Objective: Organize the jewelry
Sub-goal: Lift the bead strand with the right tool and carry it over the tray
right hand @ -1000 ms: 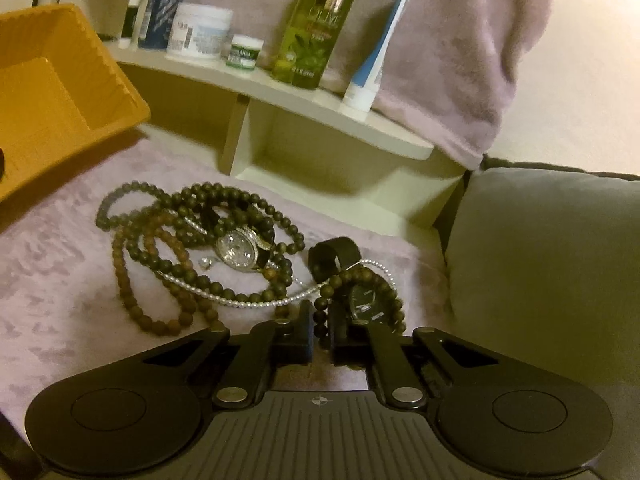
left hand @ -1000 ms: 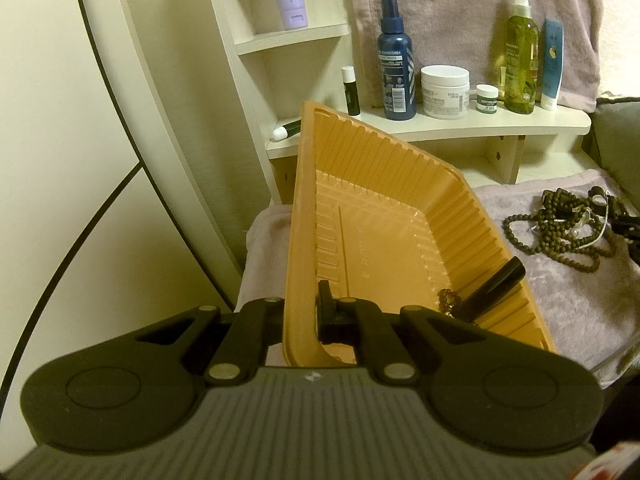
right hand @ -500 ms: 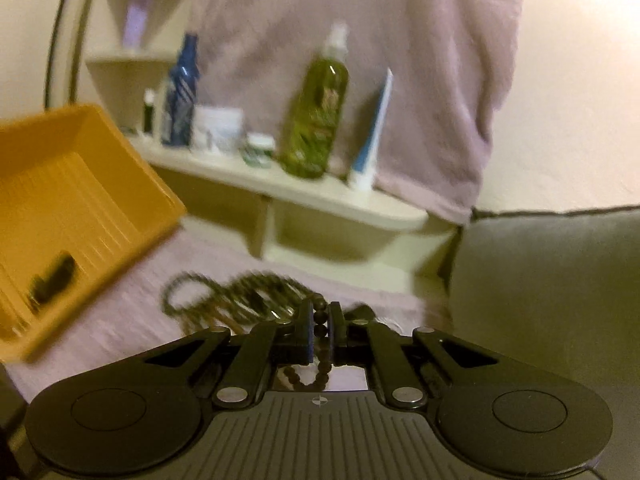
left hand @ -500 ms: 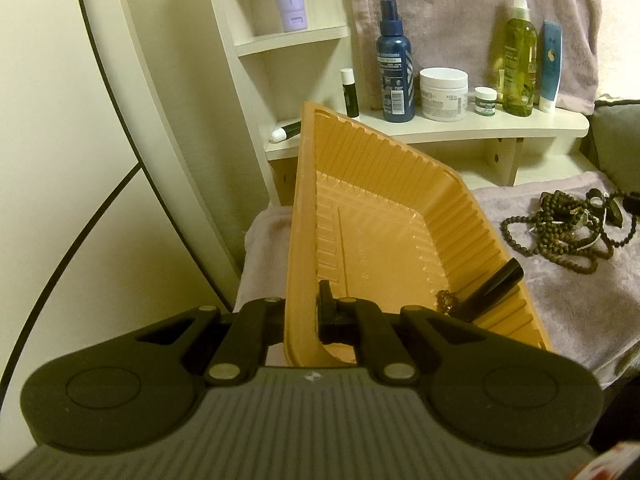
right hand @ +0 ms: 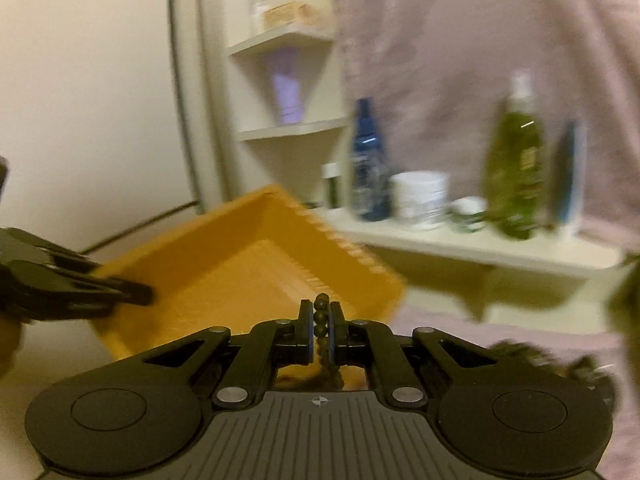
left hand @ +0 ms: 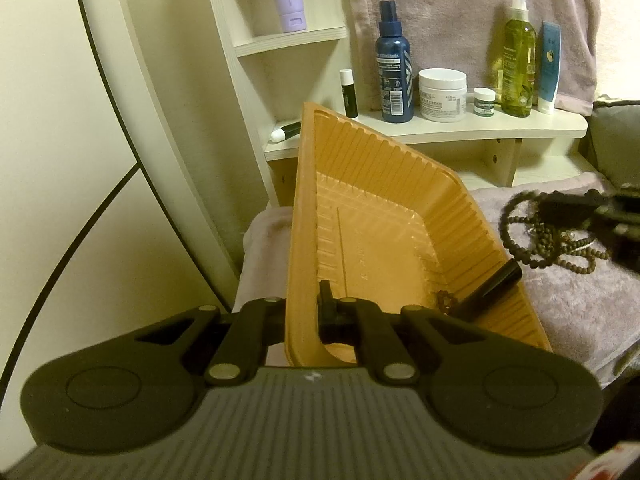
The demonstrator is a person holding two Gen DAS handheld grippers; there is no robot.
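My left gripper is shut on the near wall of an orange ribbed tray, which it holds tilted above the mauve cloth. In the tray's low corner lie a black tube and a small dark chain. My right gripper is shut on a string of dark wooden beads, which hangs down between the pads, lifted in front of the tray. The left gripper shows at the left edge of the right wrist view. More bead strands and watches lie heaped on the cloth to the right.
A cream shelf behind carries a blue spray bottle, a white cream jar, a green bottle and a blue tube. A mauve towel hangs above. A grey cushion sits at the right.
My right gripper has lifted the bead string off the cloth and swung left toward the tray. The left gripper and tray have stayed still.
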